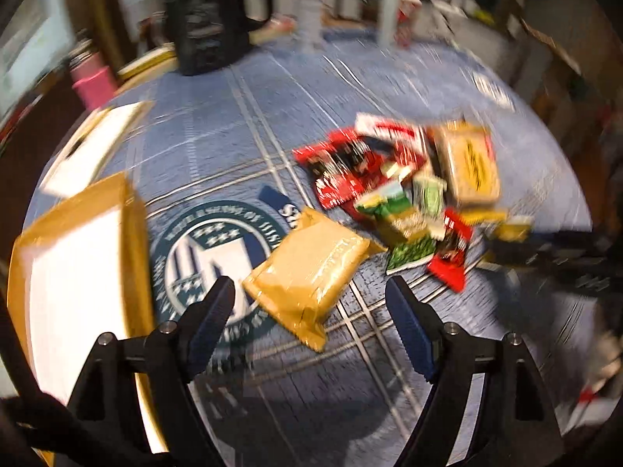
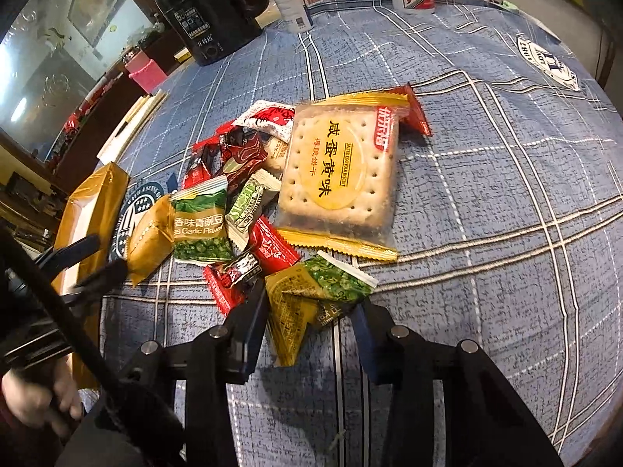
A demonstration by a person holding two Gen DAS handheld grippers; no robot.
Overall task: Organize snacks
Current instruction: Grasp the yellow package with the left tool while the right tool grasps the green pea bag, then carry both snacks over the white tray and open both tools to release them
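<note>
Biscuit pack (image 2: 339,169): "SALTED EGG YOLK BISCUIT" (Chinese characters too). Green pea packet (image 2: 200,222): "Garlic Flavor".

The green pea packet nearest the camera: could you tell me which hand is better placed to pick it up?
Right. The right tongs are open, straddling the green pea packet. The left tongs are open around the plain gold packet.

My right tool (image 2: 311,303) is open around a green pea packet (image 2: 311,292). Beyond it, a salted egg biscuit pack (image 2: 338,171) tops the snack pile on the blue checked surface (image 2: 486,194).
</note>
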